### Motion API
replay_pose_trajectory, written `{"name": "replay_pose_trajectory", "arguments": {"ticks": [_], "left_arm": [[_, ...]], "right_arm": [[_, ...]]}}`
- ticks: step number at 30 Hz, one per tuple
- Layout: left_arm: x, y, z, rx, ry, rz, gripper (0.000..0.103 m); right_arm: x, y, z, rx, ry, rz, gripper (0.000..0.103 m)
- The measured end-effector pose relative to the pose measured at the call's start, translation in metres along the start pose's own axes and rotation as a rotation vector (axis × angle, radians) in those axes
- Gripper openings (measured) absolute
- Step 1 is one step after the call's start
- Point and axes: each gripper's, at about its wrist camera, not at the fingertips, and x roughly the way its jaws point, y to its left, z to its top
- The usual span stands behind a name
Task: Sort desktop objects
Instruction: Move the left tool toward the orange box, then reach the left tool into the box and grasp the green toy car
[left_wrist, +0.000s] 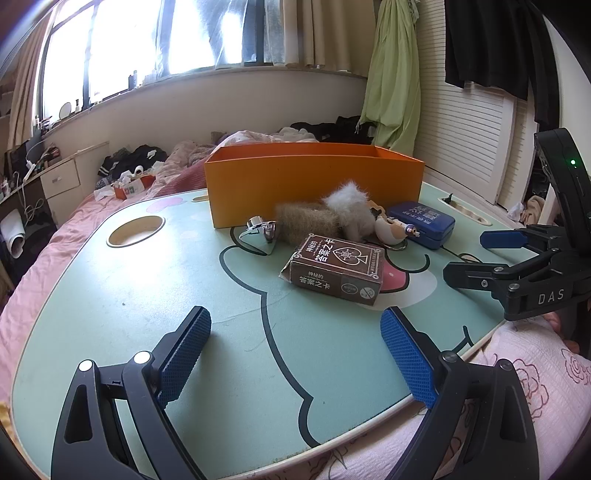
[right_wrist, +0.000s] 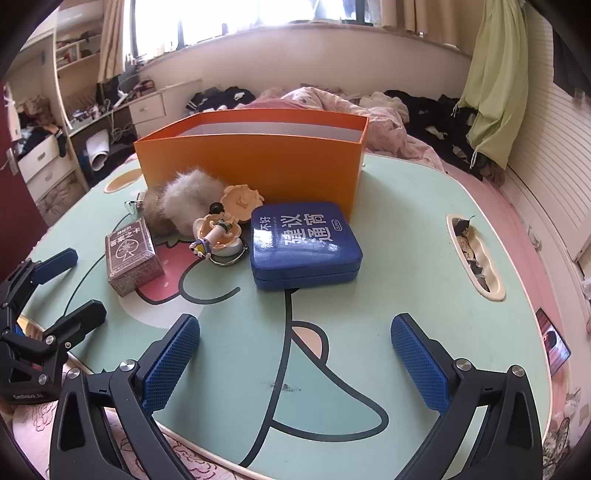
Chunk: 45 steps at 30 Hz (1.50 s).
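Observation:
An open orange box (left_wrist: 314, 184) (right_wrist: 255, 162) stands at the back of the green lap table (left_wrist: 147, 288) (right_wrist: 406, 266). In front of it lie a brown card box (left_wrist: 336, 269) (right_wrist: 131, 254), a furry brown and white plush (left_wrist: 328, 216) (right_wrist: 184, 201), a small figure keychain (left_wrist: 397, 229) (right_wrist: 219, 232), a blue case (left_wrist: 423, 223) (right_wrist: 304, 243) and a silver clip (left_wrist: 260, 234). My left gripper (left_wrist: 295, 354) (right_wrist: 70, 284) is open and empty near the table's front. My right gripper (right_wrist: 295, 365) (left_wrist: 476, 254) is open and empty in front of the blue case.
The table rests on a pink bed. A round cup hole (left_wrist: 135, 230) is at the table's left and a slot with small items (right_wrist: 474, 254) at its right. Clothes lie on the bed behind. A desk with drawers (left_wrist: 59, 181) stands at the left.

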Motion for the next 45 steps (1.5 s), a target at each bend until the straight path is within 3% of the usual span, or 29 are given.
{"name": "replay_pose_trajectory", "arguments": {"ticks": [5, 7, 10, 12, 14, 16, 19, 20, 22, 24, 25, 32, 35, 39, 41, 45], "left_arm": [[0.0, 0.006, 0.009, -0.02, 0.033, 0.003, 0.093], [-0.007, 0.011, 0.019, -0.038, 0.01, -0.005, 0.093], [-0.02, 0.019, 0.051, -0.028, -0.056, -0.018, 0.093], [-0.028, 0.022, 0.082, 0.007, -0.116, 0.021, 0.093], [-0.025, 0.024, 0.114, 0.036, -0.117, 0.05, 0.093], [-0.004, 0.025, 0.148, 0.063, -0.016, 0.022, 0.089], [0.047, 0.028, 0.186, 0.08, 0.175, -0.02, 0.064], [0.074, 0.031, 0.196, 0.062, 0.265, -0.043, 0.062], [0.117, 0.037, 0.203, 0.003, 0.395, -0.088, 0.062], [0.148, 0.034, 0.197, -0.03, 0.462, -0.068, 0.055], [0.164, 0.033, 0.196, -0.024, 0.484, -0.019, 0.049], [0.204, 0.029, 0.199, 0.052, 0.544, 0.138, 0.049], [0.217, 0.028, 0.201, 0.047, 0.61, 0.08, 0.051], [0.205, 0.028, 0.199, 0.028, 0.676, 0.026, 0.052], [0.196, 0.027, 0.199, 0.037, 0.678, -0.011, 0.052], [0.182, 0.026, 0.2, 0.091, 0.645, 0.003, 0.052]], "right_arm": [[0.0, 0.0, 0.0, 0.0, 0.0, 0.002, 0.103], [0.0, 0.001, 0.0, -0.001, -0.001, 0.001, 0.103], [0.0, 0.0, 0.0, 0.0, 0.0, 0.001, 0.103], [0.0, 0.001, 0.0, -0.001, 0.0, 0.001, 0.103], [0.0, 0.0, 0.0, -0.001, 0.0, 0.001, 0.103], [0.001, 0.0, 0.0, -0.001, 0.0, 0.001, 0.103], [0.001, 0.0, 0.0, -0.001, -0.001, 0.001, 0.103], [0.001, 0.001, 0.0, -0.001, 0.0, 0.001, 0.103], [0.001, 0.0, 0.0, -0.001, -0.002, 0.002, 0.103], [0.001, 0.001, 0.0, -0.001, -0.001, 0.001, 0.103], [0.001, 0.0, 0.0, -0.001, -0.001, 0.002, 0.103], [0.0, 0.003, 0.003, -0.002, -0.002, 0.004, 0.103], [0.0, 0.003, 0.003, -0.001, -0.001, 0.005, 0.103], [0.001, 0.004, 0.005, -0.001, -0.001, 0.005, 0.103], [0.001, 0.004, 0.005, -0.002, -0.002, 0.005, 0.103], [0.002, 0.004, 0.005, -0.002, -0.002, 0.005, 0.103]]}}
